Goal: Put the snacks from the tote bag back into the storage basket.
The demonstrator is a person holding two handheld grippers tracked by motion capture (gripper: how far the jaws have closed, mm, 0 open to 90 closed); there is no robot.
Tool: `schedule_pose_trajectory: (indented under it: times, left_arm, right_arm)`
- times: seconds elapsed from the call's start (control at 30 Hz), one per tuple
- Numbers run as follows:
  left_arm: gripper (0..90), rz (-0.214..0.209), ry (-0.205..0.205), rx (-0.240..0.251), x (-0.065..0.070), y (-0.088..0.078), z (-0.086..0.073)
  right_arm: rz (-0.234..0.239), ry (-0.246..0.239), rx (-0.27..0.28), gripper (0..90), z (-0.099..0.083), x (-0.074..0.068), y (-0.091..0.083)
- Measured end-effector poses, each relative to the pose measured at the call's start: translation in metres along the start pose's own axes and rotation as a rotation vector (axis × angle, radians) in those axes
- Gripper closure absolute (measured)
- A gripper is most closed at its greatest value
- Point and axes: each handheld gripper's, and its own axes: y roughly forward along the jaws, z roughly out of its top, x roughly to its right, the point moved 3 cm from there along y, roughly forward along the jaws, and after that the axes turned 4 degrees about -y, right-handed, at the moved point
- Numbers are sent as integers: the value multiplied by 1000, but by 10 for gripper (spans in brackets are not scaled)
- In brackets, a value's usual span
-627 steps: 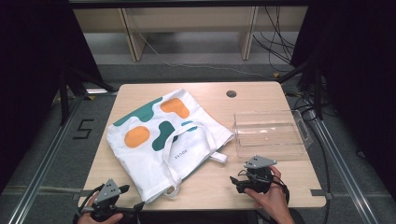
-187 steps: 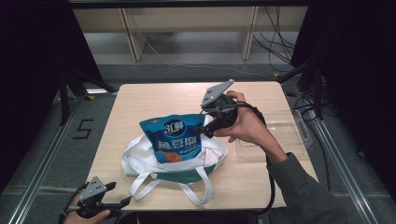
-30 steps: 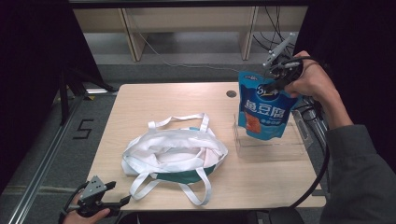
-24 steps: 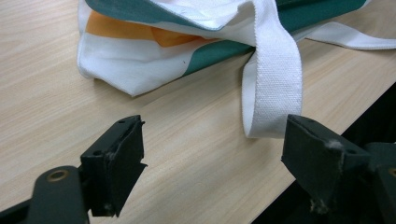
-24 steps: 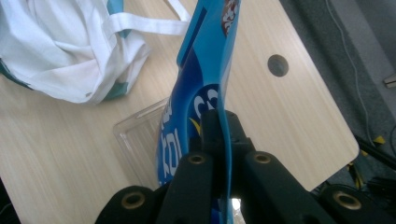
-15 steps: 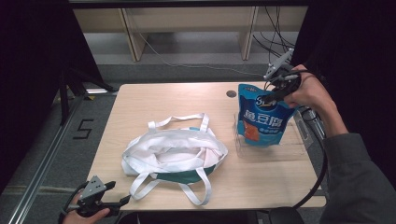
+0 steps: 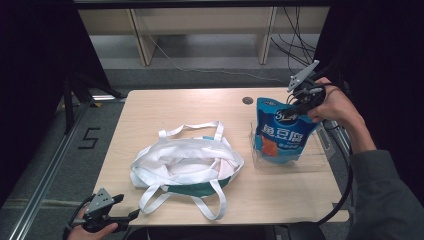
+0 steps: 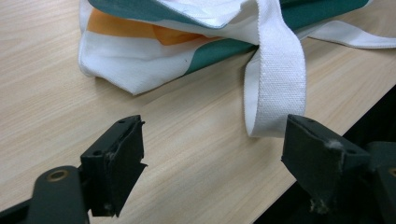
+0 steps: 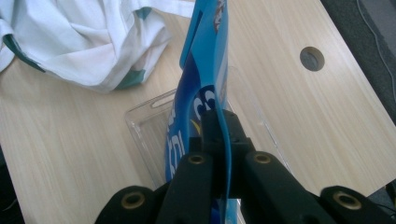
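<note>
Wooden table: right hand-held gripper pinches upright blue pouch by its top; left hand-held gripper gapes.

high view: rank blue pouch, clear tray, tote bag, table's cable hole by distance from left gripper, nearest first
From the left gripper, at the table's near left edge:
1. Tote bag, just ahead, mid-table.
2. Clear tray, right side.
3. Blue pouch, standing in that tray; nearly level with it, too close to call.
4. Cable hole, far edge.

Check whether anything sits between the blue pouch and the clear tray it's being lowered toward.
Nothing visible does. The right tool holds the blue pouch by its top edge directly over the clear tray, which looks empty; the tote bag lies apart to the side.
</note>
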Motion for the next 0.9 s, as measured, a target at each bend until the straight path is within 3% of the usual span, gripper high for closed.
schedule_pose_trajectory:
  times: [0.17, 0.2, 0.3, 0.37, 0.47, 0.5, 0.53, 0.57, 0.6, 0.63, 0.67, 0.7, 0.77, 0.8, 0.83, 0.87, 0.9]
  left_arm:
    - [202, -3, -8, -7, 0, 0, -1]
    - [202, 0, 12, -6, -1, 0, 0]
    - [201, 2, -22, -3, 1, 1, -1]
    - [202, -3, -8, -7, 0, 1, -1]
    - [202, -3, -29, 10, 2, 2, 0]
    - [202, -7, -51, 31, 3, 4, 0]
    - [202, -7, -51, 31, 3, 4, 0]
    - [202, 11, -24, 0, 1, 1, -1]
    - [202, 6, -28, 9, 1, 2, -1]
    - [202, 2, 7, -5, -1, 0, 0]
    - [202, 2, 7, -5, -1, 0, 0]
    - [201, 2, 3, -9, -1, 0, -1]
    - [201, -2, -12, -4, 0, 1, -1]
    - [201, 1, 13, -9, -2, 0, 0]
    - [201, -2, -16, 1, 1, 2, -1]
    - [201, -2, -16, 1, 1, 2, -1]
    - [201, -6, 6, 1, 0, 1, 0]
  right_arm:
    - [8, -8, 14, 900, -3, 0, 0]
    - [0, -3, 12, 900, -5, 0, 0]
    - [-2, 6, 40, 900, -9, 1, 0]
    - [-11, 1, 51, 893, -9, 1, 0]
    - [-20, 0, 56, 879, -9, 0, 0]
    - [-41, 9, 62, 820, -9, 0, 1]
    - [-41, 9, 62, 820, -9, 0, 1]
    - [-48, 2, 89, 782, -8, 0, -1]
    - [-48, 2, 89, 782, -8, 0, -1]
    - [-80, 55, 114, 690, -7, -1, -4]
    - [-80, 55, 114, 690, -7, -1, -4]
    - [-105, 101, 135, 623, -7, -2, -8]
    - [-115, 124, 145, 593, -6, -4, -12]
    - [-148, 125, 197, 543, -7, -5, -18]
    - [-161, 135, 217, 515, -8, -6, -22]
    - [-161, 135, 217, 515, -8, -6, -22]
    - [-206, 162, 242, 483, -12, -8, -30]
